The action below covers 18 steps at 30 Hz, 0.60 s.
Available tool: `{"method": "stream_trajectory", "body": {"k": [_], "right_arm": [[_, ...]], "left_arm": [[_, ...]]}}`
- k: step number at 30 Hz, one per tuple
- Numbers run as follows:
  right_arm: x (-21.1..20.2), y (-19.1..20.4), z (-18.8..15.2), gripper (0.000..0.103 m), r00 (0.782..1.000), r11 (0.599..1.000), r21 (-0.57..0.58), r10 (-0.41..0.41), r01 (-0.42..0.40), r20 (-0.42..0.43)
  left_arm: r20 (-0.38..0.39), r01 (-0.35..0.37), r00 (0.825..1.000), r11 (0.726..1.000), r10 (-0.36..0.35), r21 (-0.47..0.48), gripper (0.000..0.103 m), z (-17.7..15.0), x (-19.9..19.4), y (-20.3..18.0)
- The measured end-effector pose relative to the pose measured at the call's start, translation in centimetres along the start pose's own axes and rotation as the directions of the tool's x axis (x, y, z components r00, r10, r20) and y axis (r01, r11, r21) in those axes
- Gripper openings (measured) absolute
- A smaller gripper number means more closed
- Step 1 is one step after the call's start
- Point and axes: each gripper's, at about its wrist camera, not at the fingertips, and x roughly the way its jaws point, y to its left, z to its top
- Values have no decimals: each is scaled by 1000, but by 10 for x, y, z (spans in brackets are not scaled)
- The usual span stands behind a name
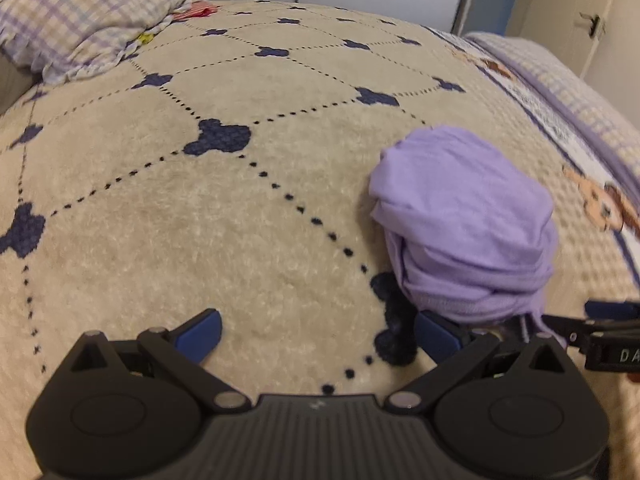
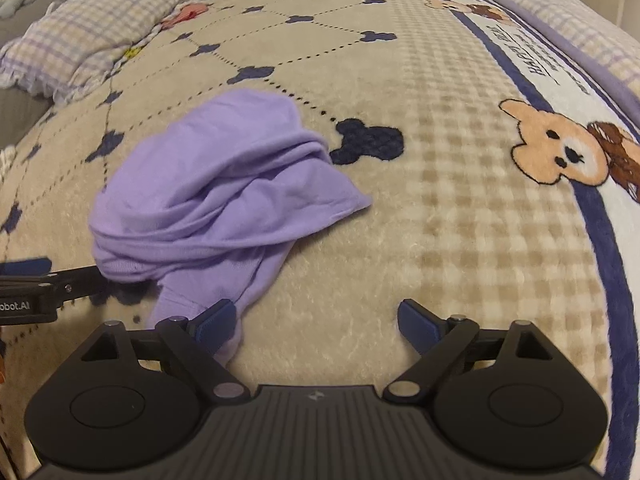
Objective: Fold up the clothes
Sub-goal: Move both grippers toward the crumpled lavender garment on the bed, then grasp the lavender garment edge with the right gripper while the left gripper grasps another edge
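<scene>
1. Left gripper (image 1: 318,334): matte black body with a ribbed central plate at 6 o'clock and a round, smooth cap at either side.
2. Its fingers (image 1: 202,336): black linkage arms joined by silver pivot pins, tipped with blue pads.
3. Right gripper (image 2: 316,320): the same build, with black housing, silver pins and blue pads.
4. Markings: white lettering on each gripper's black side block, partly cut off at 3 and 9 o'clock.
</scene>
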Motion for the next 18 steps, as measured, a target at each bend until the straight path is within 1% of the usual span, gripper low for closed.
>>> {"method": "stream_trajectory", "body": {"k": [2, 3, 9, 12, 13, 14, 18], "right_arm": [[3, 3, -3, 101, 1000, 1000, -29, -8, 8, -1], [4, 5, -5, 103, 1000, 999, -42, -11, 11, -1], [2, 7, -7, 103, 999, 997, -72, -37, 37, 9], [-4, 8, -6, 100, 999, 996, -81, -37, 38, 12], [-6, 9, -6, 96, 999, 996, -85, -29, 30, 15], [-10, 10, -6, 93, 1000, 996, -87, -16, 17, 19], [-27, 14, -8, 90, 997, 995, -88, 45, -40, 65]], "left_arm": [[9, -33, 999, 998, 33, 61, 103, -6, 2, -8], [14, -50, 999, 995, 49, 91, 103, -8, 3, -12], [38, -38, 999, 994, 35, 98, 103, -12, 1, -7], [42, -23, 999, 996, 20, 83, 103, -9, -3, -5], [43, -17, 999, 997, 14, 77, 103, -8, -5, -4], [44, -12, 999, 997, 9, 72, 103, -7, -6, -3], [48, 11, 999, 999, -13, 48, 103, -3, -13, 0]]}}
